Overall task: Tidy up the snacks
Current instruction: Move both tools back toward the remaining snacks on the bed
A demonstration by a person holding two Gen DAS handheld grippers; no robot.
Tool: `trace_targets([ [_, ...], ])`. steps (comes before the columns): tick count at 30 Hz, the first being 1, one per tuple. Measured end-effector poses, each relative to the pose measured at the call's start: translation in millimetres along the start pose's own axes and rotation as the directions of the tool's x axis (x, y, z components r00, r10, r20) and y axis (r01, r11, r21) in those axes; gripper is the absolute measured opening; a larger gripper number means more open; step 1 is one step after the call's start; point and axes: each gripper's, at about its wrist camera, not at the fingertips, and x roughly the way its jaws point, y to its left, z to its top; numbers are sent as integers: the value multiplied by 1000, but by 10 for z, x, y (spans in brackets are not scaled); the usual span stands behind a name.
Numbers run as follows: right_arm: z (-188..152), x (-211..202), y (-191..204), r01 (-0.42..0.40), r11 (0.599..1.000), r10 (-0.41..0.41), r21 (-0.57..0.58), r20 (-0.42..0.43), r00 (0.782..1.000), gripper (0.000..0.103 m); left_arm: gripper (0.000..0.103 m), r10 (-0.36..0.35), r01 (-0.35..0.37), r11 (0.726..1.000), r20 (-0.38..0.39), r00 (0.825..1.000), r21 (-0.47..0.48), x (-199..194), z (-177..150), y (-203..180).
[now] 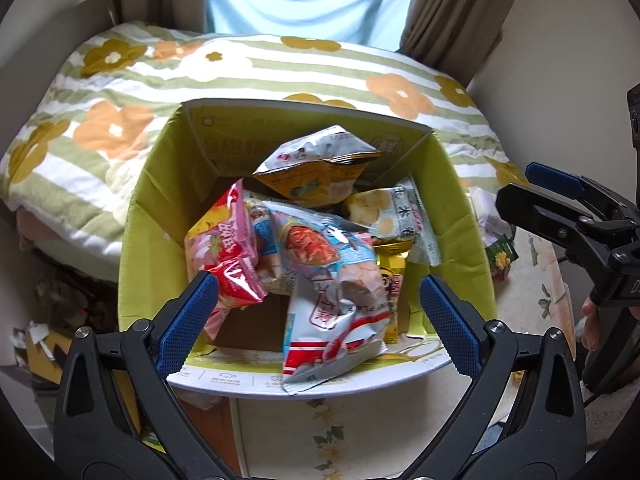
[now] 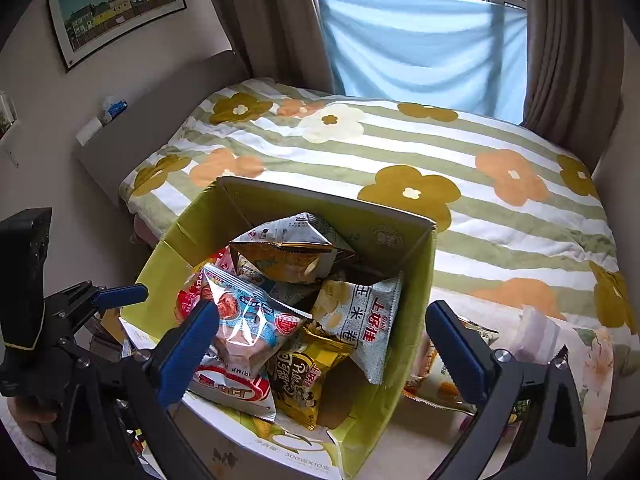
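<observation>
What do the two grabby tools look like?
Both look alike: the left tool and right tool have black plastic arms with silver screws, tipped with two long blue bumpy-textured fingers. The handle carries white lettering, too cut off to read.

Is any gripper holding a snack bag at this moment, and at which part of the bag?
Nothing is held. The left gripper and the right gripper both stand open above the cardboard box; the snack bags lie inside it, untouched by the pads.
</observation>
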Motion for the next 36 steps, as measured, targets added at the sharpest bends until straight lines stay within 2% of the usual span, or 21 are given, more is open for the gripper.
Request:
trace_targets([
  [3,-42,-195,-78,24,999,-25,21,23,999,103,100,-25,25,999,11,1000,23,-26,19,-114],
  [8,-131,-541,-257,109,994,-110,29,59,992,103,100,-60,57,996,30,998,69,-57,51,-394],
  [14,-306,-815,-522,194,981,-193,-9,49,980,103,100,-73,69,989,30,997,128,-37,50,-892],
  [18,-457,-1001,-824,209,978,-208,-10,63,976,103,100,-71,67,988,23,997,142,35,36,-1264],
  [22,-592,-1158,-1147,229,973,-226,-34,58,972,103,100,-79,77,990,14,997,115,119,90,-1661],
  [26,-752,-1290,-1522,226,973,-224,-36,65,972,103,100,-83,79,986,17,996,148,237,165,-2099],
  [31,-904,-1307,-1998,245,968,-242,-47,62,968,103,100,-63,63,986,-5,998,152,440,294,-2540],
  [36,-1005,-1141,-2405,190,981,-188,-42,49,981,103,100,-4,4,980,-1,1000,197,584,349,-2892],
])
